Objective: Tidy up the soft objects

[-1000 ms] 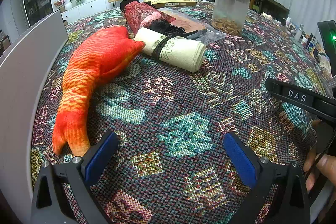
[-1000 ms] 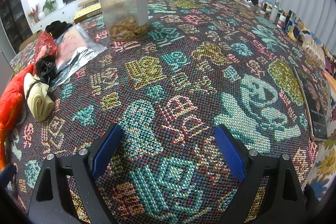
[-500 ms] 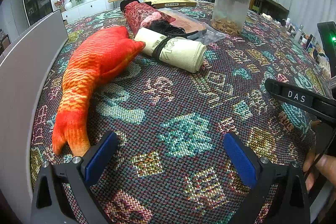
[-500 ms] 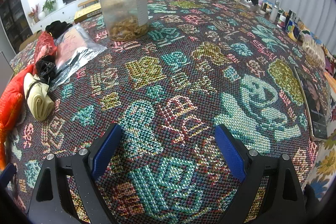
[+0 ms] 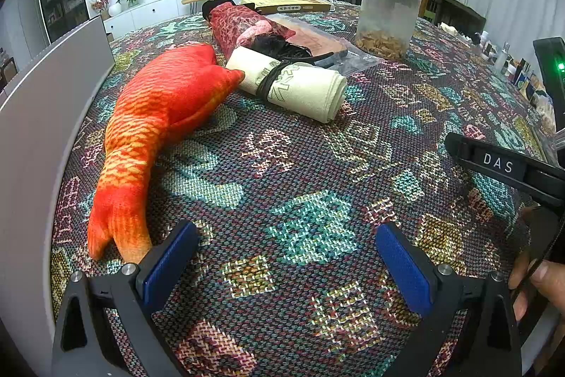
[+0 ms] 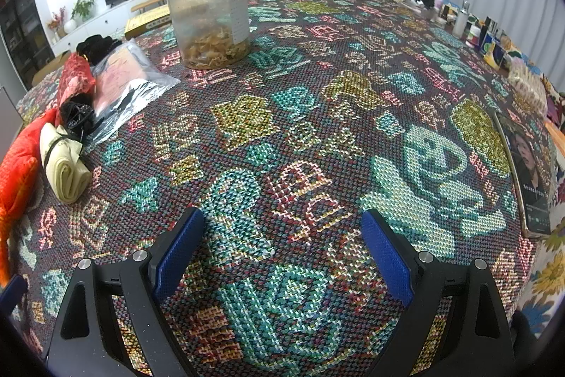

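Note:
An orange plush fish [image 5: 155, 122] lies on the patterned tablecloth, its tail near my left gripper's left finger. A rolled cream cloth [image 5: 293, 85] tied with a dark band touches its head. Behind lie a red patterned bundle [image 5: 240, 23] and a black soft item [image 5: 279, 46]. My left gripper [image 5: 286, 264] is open and empty, low over the cloth. My right gripper [image 6: 282, 253] is open and empty over the table middle. The fish [image 6: 16, 175], cream roll [image 6: 65, 165] and red bundle [image 6: 76, 83] show at the far left of the right wrist view.
A clear jar with a black lid [image 6: 208, 16] stands behind. A plastic bag [image 6: 123, 90] lies beside the bundle. A grey panel [image 5: 39, 115] runs along the left edge. A magazine [image 6: 526, 165] and small bottles [image 6: 462, 20] sit at the right.

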Tool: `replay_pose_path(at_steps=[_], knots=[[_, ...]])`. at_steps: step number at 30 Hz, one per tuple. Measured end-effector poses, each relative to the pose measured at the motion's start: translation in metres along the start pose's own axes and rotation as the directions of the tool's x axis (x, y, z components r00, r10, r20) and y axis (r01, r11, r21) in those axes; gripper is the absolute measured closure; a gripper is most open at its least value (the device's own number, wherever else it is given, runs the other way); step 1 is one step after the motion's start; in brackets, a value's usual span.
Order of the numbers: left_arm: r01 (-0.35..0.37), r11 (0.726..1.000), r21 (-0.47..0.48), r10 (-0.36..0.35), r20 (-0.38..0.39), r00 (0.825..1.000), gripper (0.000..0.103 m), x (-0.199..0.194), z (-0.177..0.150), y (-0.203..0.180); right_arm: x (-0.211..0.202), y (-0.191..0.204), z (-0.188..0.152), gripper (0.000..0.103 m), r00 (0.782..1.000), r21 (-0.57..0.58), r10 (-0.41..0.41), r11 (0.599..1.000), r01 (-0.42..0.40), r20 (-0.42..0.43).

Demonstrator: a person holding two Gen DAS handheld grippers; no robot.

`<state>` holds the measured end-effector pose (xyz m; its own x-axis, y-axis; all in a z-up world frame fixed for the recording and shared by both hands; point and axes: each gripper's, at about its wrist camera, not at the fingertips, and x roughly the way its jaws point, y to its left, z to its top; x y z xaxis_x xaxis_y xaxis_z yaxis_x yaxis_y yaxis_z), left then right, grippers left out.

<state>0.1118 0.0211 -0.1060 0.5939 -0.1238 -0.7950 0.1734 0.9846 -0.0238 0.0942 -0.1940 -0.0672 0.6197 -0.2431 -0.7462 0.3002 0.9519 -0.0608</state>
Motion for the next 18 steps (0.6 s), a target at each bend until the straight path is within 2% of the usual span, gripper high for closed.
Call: replay_pose_path(at_steps=[6,18], knots=[[-0.031,0.999,0.019,0.032,-0.011,0.999,0.000,0.000,-0.002,-0.004,0.000,0.000,0.000,0.010,1.000,0.000,0.000,1.000,0.000,0.000],[-0.041,0.999,0.001,0.041,-0.022,0.999,0.000,-0.007,-0.014,-0.004,0.000,0.000,0.000,0.010,1.000,0.000,0.000,1.000,0.000,0.000]])
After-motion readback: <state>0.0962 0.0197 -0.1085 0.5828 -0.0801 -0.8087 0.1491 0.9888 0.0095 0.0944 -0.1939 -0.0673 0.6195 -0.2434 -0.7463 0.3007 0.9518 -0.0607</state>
